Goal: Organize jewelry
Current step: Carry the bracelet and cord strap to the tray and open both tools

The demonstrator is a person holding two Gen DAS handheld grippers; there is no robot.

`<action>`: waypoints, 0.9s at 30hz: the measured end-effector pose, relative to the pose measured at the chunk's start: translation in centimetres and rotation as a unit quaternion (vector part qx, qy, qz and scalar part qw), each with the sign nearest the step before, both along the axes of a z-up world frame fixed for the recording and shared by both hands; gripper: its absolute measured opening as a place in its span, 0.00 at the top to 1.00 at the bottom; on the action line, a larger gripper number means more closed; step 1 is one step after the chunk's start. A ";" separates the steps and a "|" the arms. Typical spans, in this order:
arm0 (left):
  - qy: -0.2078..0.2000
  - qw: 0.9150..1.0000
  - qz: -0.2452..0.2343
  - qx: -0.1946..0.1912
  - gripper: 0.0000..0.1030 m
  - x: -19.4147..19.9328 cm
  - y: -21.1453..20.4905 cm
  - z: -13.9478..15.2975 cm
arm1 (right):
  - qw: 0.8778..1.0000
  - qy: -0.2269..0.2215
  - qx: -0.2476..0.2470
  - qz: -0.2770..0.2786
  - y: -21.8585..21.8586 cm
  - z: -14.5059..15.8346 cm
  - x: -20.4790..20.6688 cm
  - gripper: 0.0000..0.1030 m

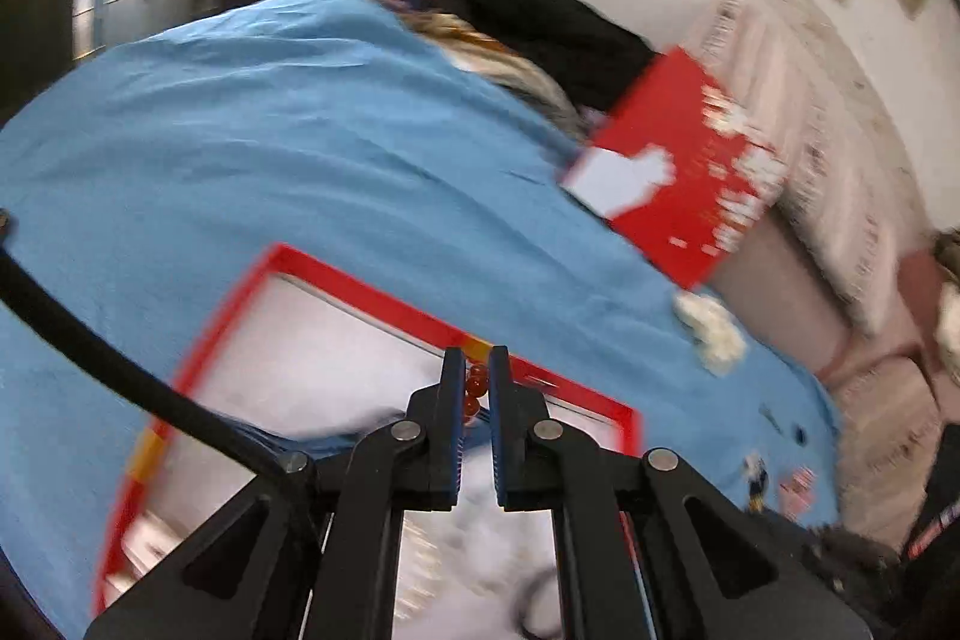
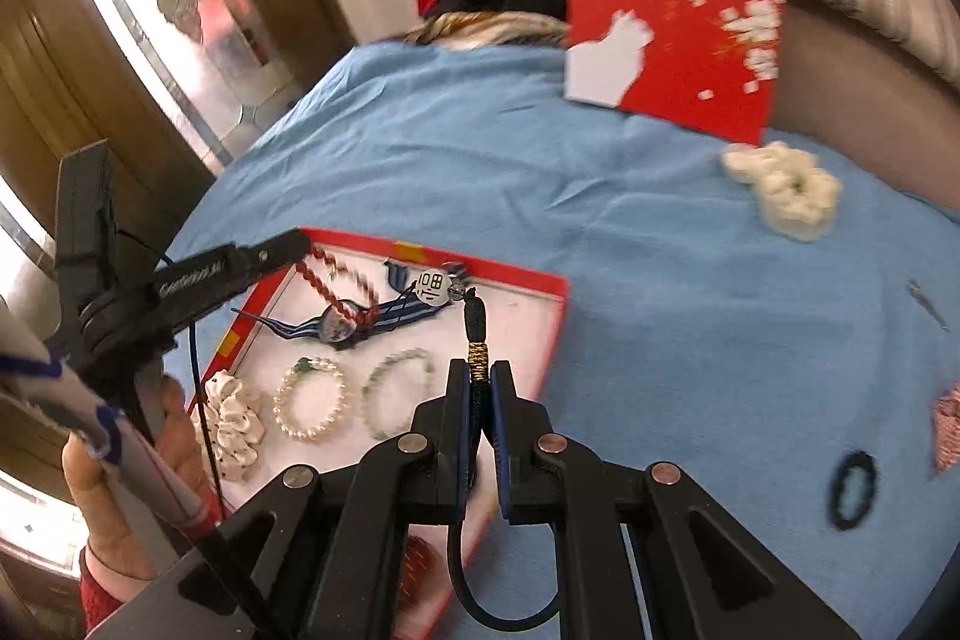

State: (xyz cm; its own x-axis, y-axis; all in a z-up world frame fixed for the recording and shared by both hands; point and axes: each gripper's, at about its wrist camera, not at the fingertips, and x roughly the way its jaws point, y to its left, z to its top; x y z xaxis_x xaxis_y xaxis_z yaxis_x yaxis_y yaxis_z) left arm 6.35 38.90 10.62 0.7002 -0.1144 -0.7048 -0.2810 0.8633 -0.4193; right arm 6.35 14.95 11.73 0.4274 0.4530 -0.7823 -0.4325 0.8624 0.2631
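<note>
Red tray (image 2: 555,316) on the blue bed cover (image 2: 480,148) is filling up: inside it, two bead bracelets (image 2: 309,400), one white scrunchie (image 2: 234,424), one striped ribbon piece (image 2: 360,325). Right gripper (image 2: 479,382), fingers pinched tight on a dark cord with a white charm (image 2: 438,287), hangs it over the tray. Left gripper (image 1: 477,382), fingers clamped on a red bead string (image 1: 474,391), is above the tray too. Left to tidy, I'd say: one cream scrunchie (image 2: 786,190) beyond the tray, one black hair tie (image 2: 852,490) and one small clip (image 2: 927,307) right of it.

Blue cloth (image 2: 540,172), red-rimmed white tray (image 2: 543,334), seemingly amber beads (image 1: 474,388).
</note>
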 end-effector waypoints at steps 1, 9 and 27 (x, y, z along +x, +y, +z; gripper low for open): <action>0.008 1.000 0.014 -0.001 0.93 0.2 0.8 -0.6 | 1.000 0.003 -0.001 0.002 0.7 -0.4 0.3 0.93; 0.064 0.995 0.068 0.020 0.93 0.9 3.8 -3.2 | 1.000 0.020 -0.001 0.001 5.5 -3.5 4.2 0.93; -0.005 0.996 0.082 0.040 0.62 -2.8 1.9 1.5 | 0.998 -0.004 -0.060 -0.010 3.7 -4.9 3.1 0.62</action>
